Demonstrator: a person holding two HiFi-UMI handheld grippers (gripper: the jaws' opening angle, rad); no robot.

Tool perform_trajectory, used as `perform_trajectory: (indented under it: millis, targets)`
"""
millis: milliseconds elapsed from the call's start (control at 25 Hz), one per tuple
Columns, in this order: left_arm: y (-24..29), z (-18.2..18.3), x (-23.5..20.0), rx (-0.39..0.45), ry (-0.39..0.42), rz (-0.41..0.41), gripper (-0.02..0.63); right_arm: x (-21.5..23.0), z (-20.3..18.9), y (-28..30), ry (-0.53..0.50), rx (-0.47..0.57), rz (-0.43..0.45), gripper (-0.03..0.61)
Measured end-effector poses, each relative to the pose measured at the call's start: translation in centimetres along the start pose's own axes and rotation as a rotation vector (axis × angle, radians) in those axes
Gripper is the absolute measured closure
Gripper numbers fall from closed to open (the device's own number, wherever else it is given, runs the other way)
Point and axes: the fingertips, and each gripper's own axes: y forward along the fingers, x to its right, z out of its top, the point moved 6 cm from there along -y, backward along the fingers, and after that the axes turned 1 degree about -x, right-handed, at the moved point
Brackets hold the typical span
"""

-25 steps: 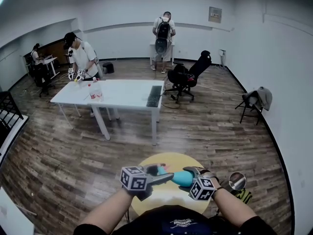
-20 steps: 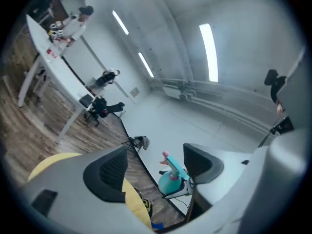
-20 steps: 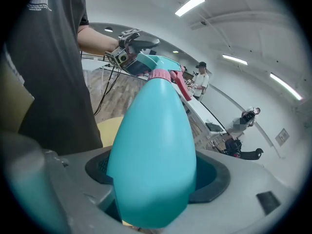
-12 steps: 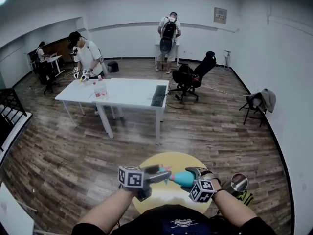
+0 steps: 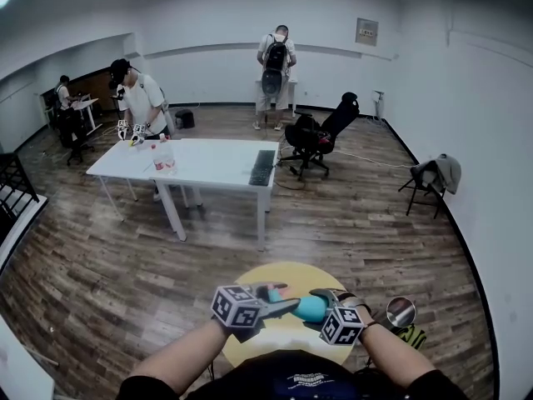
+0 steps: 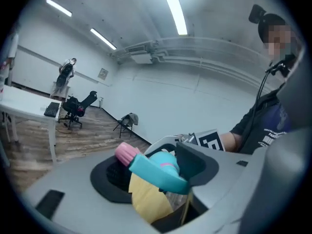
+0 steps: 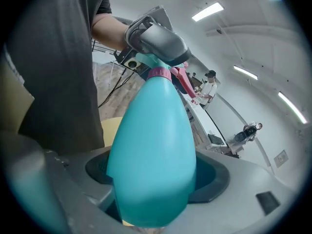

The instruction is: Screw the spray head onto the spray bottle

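Note:
A teal spray bottle [image 7: 153,145] lies nearly level over the round yellow table [image 5: 283,344]. My right gripper [image 7: 156,179] is shut on its wide body. The spray head [image 6: 156,172], teal with a pink nozzle [image 6: 126,153], sits on the bottle's neck above a pink collar [image 7: 160,73]. My left gripper [image 6: 158,172] is around the head; its jaws have just been closing, and its pads press on the head. In the head view the left gripper [image 5: 279,300] and right gripper [image 5: 323,305] meet at the bottle [image 5: 310,307], close in front of my body.
A long white table [image 5: 216,161] with a keyboard [image 5: 261,165] stands mid-room, a person [image 5: 137,98] working at its far end. Behind it are a black office chair [image 5: 321,132] and another person [image 5: 273,65]. A small round mirror [image 5: 400,311] sits right of the yellow table.
My left gripper drew back slightly leftward, then returned to the bottle's neck with its jaws narrower around the spray head. The right gripper and bottle stayed put.

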Motion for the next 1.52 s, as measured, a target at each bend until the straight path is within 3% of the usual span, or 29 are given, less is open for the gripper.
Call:
perform_trajectory:
  millis: [80, 240, 320, 400, 480, 520, 600, 680, 760, 840, 960, 1080, 1200, 1280, 1400, 1520]
  targets:
    - [-1.5, -0.4, -0.7, 0.103, -0.112, -0.008, 0.281, 0.1, -0.1, 0.0, 0.019, 0.007, 0.024, 0.176]
    - [-7.5, -3.5, -4.0, 0.372, -0.450, 0.017, 0.221, -0.1, -2.4, 0.0, 0.112, 0.001, 0.033, 0.176]
    - [-10.2, -5.4, -5.4, 0.446, -0.572, 0.048, 0.221, -0.3, -3.3, 0.0, 0.129, -0.009, 0.034, 0.176]
    - [-10.8, -5.9, -5.9, 0.459, -0.614, 0.043, 0.221, -0.4, -3.5, 0.2, 0.124, -0.016, 0.036, 0.176]
    - [-8.9, -5.3, -5.4, 0.387, -0.575, 0.013, 0.221, -0.4, -2.9, 0.5, 0.093, -0.015, 0.039, 0.176]
    - [-7.1, -4.7, -4.7, 0.320, -0.518, 0.001, 0.221, -0.5, -2.3, 0.7, 0.070, -0.012, 0.040, 0.176]
    - [-3.3, -3.2, -2.9, 0.159, -0.337, -0.004, 0.221, -0.5, -0.9, 1.2, 0.027, -0.005, 0.041, 0.176]
    - [-0.8, -1.8, -1.2, 0.022, -0.129, 0.010, 0.319, -0.2, -0.3, 1.4, -0.001, -0.016, 0.026, 0.175]
    - [0.0, -1.5, -0.3, -0.100, 0.018, 0.008, 0.321, 0.0, -0.7, 1.0, -0.034, -0.044, 0.009, 0.175]
    - [0.2, -1.6, 0.1, -0.166, 0.087, -0.012, 0.322, -0.1, -0.9, 0.5, -0.060, -0.067, 0.000, 0.175]
    - [0.1, -1.3, 0.3, -0.167, 0.089, -0.010, 0.324, -0.2, -0.8, 0.5, -0.045, -0.060, 0.002, 0.175]
    - [-0.8, -1.0, -0.1, -0.008, -0.077, -0.016, 0.314, 0.0, -0.3, 0.3, 0.019, 0.001, 0.036, 0.176]
    - [-4.5, -1.0, -2.2, 0.310, -0.384, -0.022, 0.285, 0.6, -0.8, 0.4, 0.140, 0.065, 0.054, 0.176]
    - [-7.8, -2.6, -4.3, 0.465, -0.573, 0.012, 0.258, 0.6, -2.0, 0.4, 0.183, 0.058, 0.049, 0.176]
    - [-10.8, -5.6, -5.8, 0.504, -0.677, 0.052, 0.255, 0.0, -3.0, 0.4, 0.156, 0.013, 0.040, 0.176]
    - [-9.8, -5.8, -4.9, 0.423, -0.636, 0.005, 0.255, -0.5, -2.7, 0.7, 0.088, -0.021, 0.031, 0.176]
